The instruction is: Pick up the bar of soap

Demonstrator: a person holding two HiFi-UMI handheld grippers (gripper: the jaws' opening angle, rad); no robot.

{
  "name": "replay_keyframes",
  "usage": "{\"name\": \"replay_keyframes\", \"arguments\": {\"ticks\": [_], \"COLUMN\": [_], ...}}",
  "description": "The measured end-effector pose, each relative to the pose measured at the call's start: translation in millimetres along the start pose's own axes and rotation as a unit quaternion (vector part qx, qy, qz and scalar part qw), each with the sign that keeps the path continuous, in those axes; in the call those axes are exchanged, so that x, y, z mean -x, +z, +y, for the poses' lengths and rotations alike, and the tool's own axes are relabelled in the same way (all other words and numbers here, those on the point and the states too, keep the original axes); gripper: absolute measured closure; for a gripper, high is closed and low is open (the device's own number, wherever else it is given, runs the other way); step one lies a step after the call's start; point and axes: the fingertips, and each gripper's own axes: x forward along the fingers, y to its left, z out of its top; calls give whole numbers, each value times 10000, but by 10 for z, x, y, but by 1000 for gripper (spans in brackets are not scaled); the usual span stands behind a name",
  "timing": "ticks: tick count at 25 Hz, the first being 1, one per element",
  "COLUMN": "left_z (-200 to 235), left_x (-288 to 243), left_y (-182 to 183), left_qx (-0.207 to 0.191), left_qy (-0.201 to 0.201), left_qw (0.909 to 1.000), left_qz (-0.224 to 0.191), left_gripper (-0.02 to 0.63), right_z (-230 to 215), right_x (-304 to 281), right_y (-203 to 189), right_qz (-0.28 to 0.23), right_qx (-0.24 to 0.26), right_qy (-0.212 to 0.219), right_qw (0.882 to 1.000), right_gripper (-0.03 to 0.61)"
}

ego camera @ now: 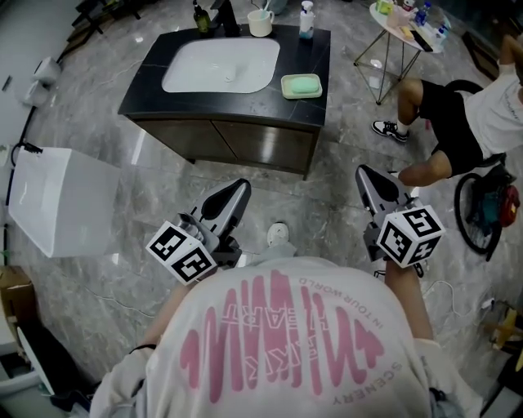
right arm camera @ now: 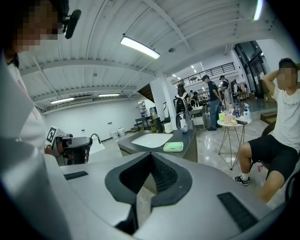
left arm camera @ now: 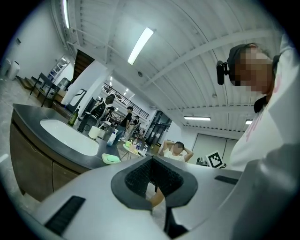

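Observation:
The pale green bar of soap (ego camera: 301,84) lies in a light green dish on the right end of the dark vanity counter (ego camera: 145,85), beside the white basin (ego camera: 221,65). It also shows far off as the soap (left arm camera: 111,158) in the left gripper view and the soap (right arm camera: 173,146) in the right gripper view. My left gripper (ego camera: 239,191) and right gripper (ego camera: 364,175) are held at waist height, well short of the counter. Both are shut and hold nothing. The left gripper (left arm camera: 153,178) and right gripper (right arm camera: 149,176) point toward the vanity.
A white cup (ego camera: 261,22), a white bottle (ego camera: 306,18) and a dark bottle (ego camera: 201,18) stand along the counter's back. A white box (ego camera: 61,200) sits on the marble floor at left. A seated person (ego camera: 458,122) and a small round table (ego camera: 404,28) are at right.

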Motion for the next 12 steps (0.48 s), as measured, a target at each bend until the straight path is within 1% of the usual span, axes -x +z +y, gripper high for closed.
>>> {"name": "replay_keyframes", "arguments": {"ticks": [5, 12], "left_z": [355, 802], "left_x": [-243, -505], "left_y": [216, 383], "left_qx": [-38, -24], "left_qy": [-79, -216], "left_qw": [10000, 9996], "left_qz": [38, 197], "left_gripper": [603, 603], "right_z": [-168, -308], "right_x": [-314, -760], "right_y": [112, 241], "right_qz": [4, -24], "right_qx": [-138, -282], "right_qy": [-157, -327], "right_qw": [9998, 9991], "right_gripper": [568, 568]}}
